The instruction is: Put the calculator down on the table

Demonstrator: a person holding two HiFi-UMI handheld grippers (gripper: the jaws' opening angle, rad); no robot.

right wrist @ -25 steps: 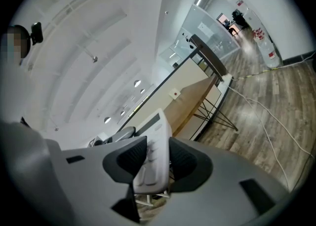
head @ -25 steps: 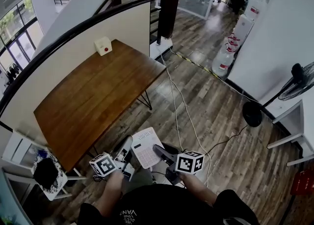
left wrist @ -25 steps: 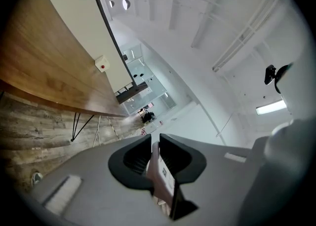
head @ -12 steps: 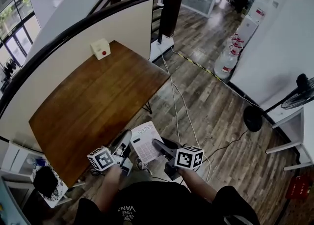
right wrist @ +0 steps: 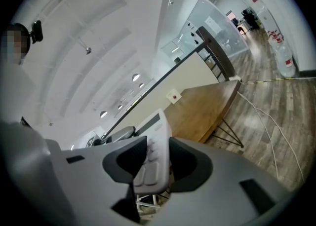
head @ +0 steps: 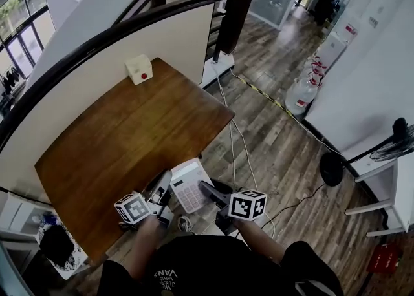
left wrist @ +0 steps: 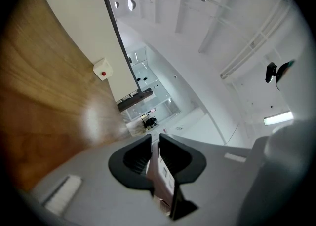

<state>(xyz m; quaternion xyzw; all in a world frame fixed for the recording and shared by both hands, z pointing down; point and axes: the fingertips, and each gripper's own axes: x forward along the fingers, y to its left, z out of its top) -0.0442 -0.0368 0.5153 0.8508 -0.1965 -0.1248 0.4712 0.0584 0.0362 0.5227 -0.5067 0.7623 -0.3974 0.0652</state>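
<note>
Calculator [head: 189, 185]: white, clamped at opposite edges by left gripper [head: 165, 185] and right gripper [head: 207, 191]. Location: by near edge of wooden table [head: 123, 126].

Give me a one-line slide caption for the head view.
Left gripper and right gripper hold a white calculator at the near edge of the wooden table, not yet set down.

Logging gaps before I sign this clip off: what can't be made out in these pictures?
calculator display and key print: too small in the head view; jaws cover most of it in both gripper views.
Whether the calculator touches the table: no view shows its underside.
white box with red button: too small to identify.
dark object lower left, head view: dim, shapeless.
</note>
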